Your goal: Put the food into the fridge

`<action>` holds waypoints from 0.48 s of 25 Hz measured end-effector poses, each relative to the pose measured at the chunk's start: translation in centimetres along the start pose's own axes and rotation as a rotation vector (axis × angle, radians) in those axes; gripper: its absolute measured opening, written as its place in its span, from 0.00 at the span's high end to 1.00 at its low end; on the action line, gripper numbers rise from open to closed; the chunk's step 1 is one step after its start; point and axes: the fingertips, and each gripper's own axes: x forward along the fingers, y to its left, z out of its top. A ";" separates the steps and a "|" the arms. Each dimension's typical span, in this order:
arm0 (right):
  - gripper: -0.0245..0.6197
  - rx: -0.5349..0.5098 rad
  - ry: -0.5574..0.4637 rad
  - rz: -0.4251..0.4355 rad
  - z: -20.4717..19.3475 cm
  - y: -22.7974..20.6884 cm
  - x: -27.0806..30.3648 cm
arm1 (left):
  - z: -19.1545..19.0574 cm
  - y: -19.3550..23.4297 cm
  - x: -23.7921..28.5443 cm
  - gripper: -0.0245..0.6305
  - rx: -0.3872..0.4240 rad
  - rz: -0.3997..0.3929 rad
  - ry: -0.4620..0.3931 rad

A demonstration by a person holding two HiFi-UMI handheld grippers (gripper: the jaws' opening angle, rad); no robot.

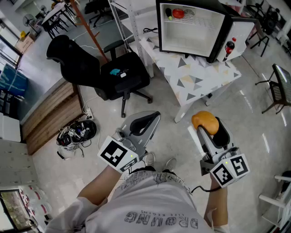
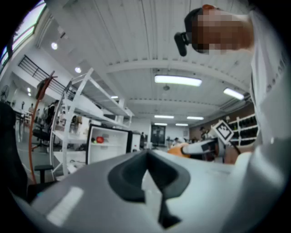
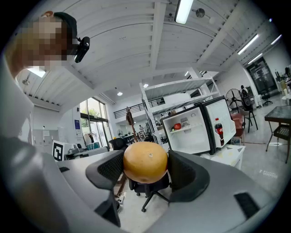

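A white counter point(image 1: 200, 75) patterned with grey and tan triangles carries an open mini fridge point(image 1: 191, 38), its door swung to the right. On the fridge's top shelf point(image 1: 202, 21) lie a red food item point(image 1: 178, 13) and, just beside it, a small dark piece point(image 1: 168, 13) too small to identify. A red-capped bottle point(image 1: 229, 48) stands upright in the door. On the grey floor point(image 1: 227, 113) near the counter stands a black office chair point(image 1: 122, 75).
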 end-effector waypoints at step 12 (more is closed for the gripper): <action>0.50 0.001 -0.001 -0.055 -0.3 -2.1 -0.5 | -0.6 -0.8 1.2 0.95 0.001 -0.006 0.011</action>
